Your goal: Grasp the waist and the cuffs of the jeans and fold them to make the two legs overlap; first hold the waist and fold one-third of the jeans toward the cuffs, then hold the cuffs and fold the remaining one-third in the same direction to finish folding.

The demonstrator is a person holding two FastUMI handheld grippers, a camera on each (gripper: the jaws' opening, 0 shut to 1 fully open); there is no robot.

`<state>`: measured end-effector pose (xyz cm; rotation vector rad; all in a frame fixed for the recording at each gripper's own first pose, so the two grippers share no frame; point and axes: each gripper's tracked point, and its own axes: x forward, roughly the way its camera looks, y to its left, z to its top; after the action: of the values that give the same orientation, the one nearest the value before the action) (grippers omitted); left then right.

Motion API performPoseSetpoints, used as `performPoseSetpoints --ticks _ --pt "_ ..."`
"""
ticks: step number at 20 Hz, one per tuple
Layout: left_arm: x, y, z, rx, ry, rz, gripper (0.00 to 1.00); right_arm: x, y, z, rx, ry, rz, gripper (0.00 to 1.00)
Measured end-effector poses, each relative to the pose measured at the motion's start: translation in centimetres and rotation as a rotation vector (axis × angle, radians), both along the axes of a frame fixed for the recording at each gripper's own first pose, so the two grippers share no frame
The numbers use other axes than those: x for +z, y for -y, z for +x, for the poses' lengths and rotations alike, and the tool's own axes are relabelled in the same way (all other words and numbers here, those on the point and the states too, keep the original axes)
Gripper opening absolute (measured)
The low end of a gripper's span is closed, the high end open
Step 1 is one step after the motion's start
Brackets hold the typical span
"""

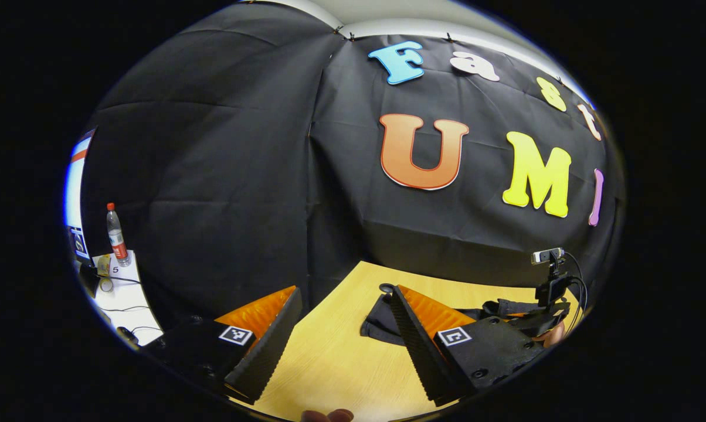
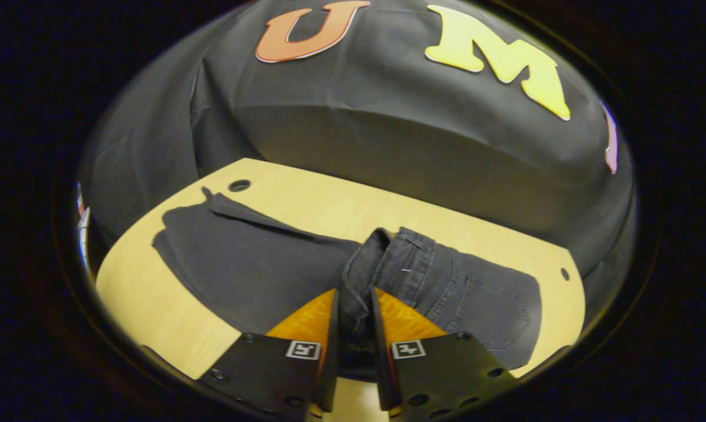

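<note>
Right gripper view puts us close above the jeans (image 2: 259, 264), which lie dark across the pale wooden bench (image 2: 136, 305). We see the right tongs (image 2: 355, 319) pinching a bunched fold of denim at the waist end, with both fingers pressed against the cloth between them and the gap narrow. The pinched part rises in a ridge off the bench. To the right of the ridge, the seat with its stitched pocket lies flat, reaching toward the bench's right edge. To the left, the legs spread out flat toward the far left corner, where one cuff corner ends just beside a round hole (image 2: 239, 186) in the benchtop. A smaller hole (image 2: 564, 274) sits near the right edge.

From the left gripper view we see the left tongs (image 1: 344, 328) spread wide, with nothing between the fingers but bare bench (image 1: 335, 351). They hang over the near part of the bench, apart from the cloth. One end of the jeans (image 1: 382, 322) lies just behind the right-hand finger. Farther right we make out the other gripper (image 1: 549, 293) with its cables. Off to the left, on a separate white surface (image 1: 124, 293), stands a plastic bottle (image 1: 116, 234) with a red cap.
</note>
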<state>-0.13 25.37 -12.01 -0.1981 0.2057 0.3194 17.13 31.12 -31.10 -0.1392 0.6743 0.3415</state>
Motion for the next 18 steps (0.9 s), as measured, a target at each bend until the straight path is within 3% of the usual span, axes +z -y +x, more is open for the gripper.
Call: performPoseSetpoints --ticks 2,3,6,7,9,11,14,18 --pt "-1.0 0.1 0.5 -0.014 -0.020 -0.018 0.98 1.4 -0.1 -0.9 0.027 -0.001 0.017 0.41" --pt "-0.8 0.2 0.8 -0.020 -0.010 -0.023 0.98 1.8 -0.1 -1.1 0.036 0.002 0.028 0.54" --pt "-0.1 1.1 2.6 -0.071 0.051 -0.039 0.99 5.8 0.6 -3.0 0.061 0.008 0.090 0.61" --pt "-0.6 1.4 3.0 -0.097 0.057 -0.069 0.99 7.4 1.2 -3.6 0.081 0.015 0.107 0.78" --pt "-3.1 1.9 4.2 -0.128 0.010 -0.164 0.98 10.9 3.0 -5.0 0.105 0.044 0.127 0.88" --pt "-5.9 3.4 5.1 -0.164 -0.036 -0.319 0.99 13.3 5.2 -6.3 0.092 0.036 0.151 0.98" --pt "-9.2 5.7 6.9 -0.167 -0.064 -0.615 0.99 15.8 9.0 -7.9 0.008 -0.040 0.225 0.98" --pt "-13.2 7.5 9.7 -0.086 -0.087 -0.983 0.98 18.4 15.8 -8.2 -0.121 -0.014 0.237 0.96"
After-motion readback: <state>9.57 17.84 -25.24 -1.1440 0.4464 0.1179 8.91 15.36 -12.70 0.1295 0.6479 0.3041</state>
